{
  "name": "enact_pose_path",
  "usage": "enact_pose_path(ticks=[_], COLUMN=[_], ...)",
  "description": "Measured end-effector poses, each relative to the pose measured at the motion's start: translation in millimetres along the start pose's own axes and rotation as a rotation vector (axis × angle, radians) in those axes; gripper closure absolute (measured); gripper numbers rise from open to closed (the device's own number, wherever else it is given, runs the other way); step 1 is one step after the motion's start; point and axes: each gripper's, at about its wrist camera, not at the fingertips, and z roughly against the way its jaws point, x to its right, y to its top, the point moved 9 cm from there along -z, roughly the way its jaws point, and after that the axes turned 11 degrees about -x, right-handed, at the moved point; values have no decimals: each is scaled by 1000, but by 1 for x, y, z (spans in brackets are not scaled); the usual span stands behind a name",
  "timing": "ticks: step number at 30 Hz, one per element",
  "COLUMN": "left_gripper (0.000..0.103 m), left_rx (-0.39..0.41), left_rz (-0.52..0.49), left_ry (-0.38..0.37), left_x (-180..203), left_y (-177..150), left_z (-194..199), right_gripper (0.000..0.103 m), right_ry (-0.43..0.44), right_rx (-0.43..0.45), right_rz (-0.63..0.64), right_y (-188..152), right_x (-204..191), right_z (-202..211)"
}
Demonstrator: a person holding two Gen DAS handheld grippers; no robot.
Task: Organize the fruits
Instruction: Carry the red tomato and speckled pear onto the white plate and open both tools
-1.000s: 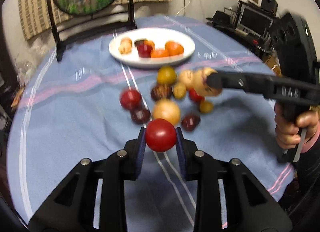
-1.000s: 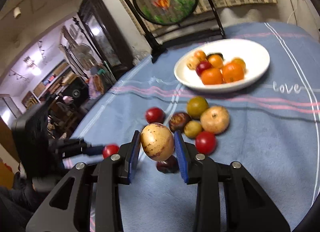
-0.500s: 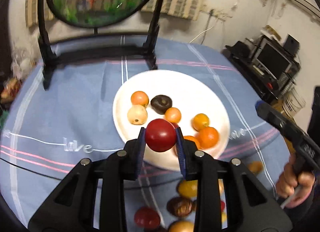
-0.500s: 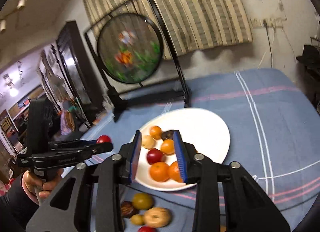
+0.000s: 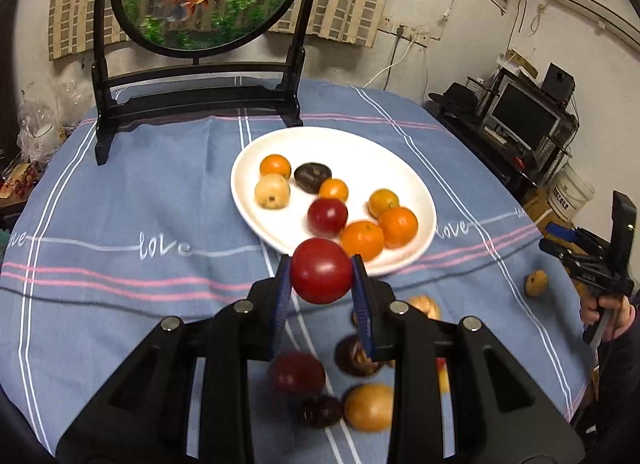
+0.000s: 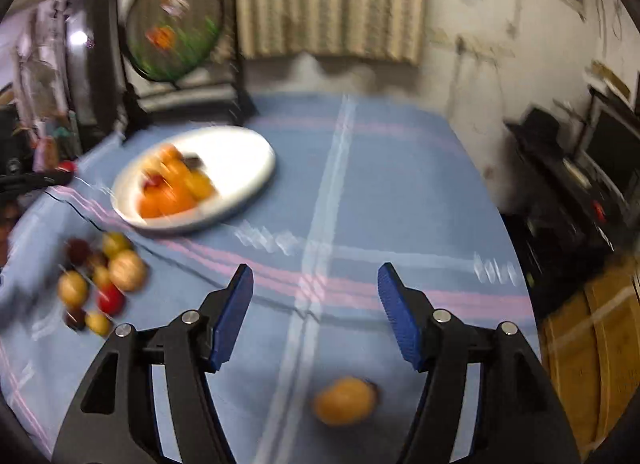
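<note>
Blue-clothed worktop (image 5: 120, 192): plate (image 5: 400, 168) part-filled, loose fruits (image 6: 100, 280) remain; my left gripper (image 5: 321, 288) clamps a red fruit (image 5: 321, 276), my right gripper's (image 6: 316, 308) jaws opening, empty.

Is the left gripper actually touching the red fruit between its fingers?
Touching. In the left wrist view the left gripper has both blue pads pressed against the sides of the red fruit, which is lifted clear of the tablecloth, near the white plate.

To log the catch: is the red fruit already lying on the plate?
No, the red fruit is clamped between the left gripper's jaws, above the cloth just before the plate.
</note>
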Motion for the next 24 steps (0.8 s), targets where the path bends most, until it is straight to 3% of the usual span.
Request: enact_pose_path(ticks=[6, 8, 12, 19, 24], left_gripper=[73, 73, 73, 73, 73], left_rx=[-20, -32, -36, -39, -35], left_rz=[-9, -9, -6, 10, -7], left_ry=[-10, -21, -26, -26, -9], left_x=[12, 15, 20, 21, 20], left_y=[-33, -40, -54, -72, -73], left_z=[5, 4, 9, 19, 22], right_gripper=[38, 43, 55, 56, 62], right_ry=[-7, 7, -88, -99, -113], right_rx=[-201, -214, -216, -227, -224], right_rz=[-86, -95, -89, -92, -95], right_y=[-61, -72, -81, -90, -91], right_x=[14, 8, 12, 13, 6], right_z=[-31, -33, -33, -29, -18])
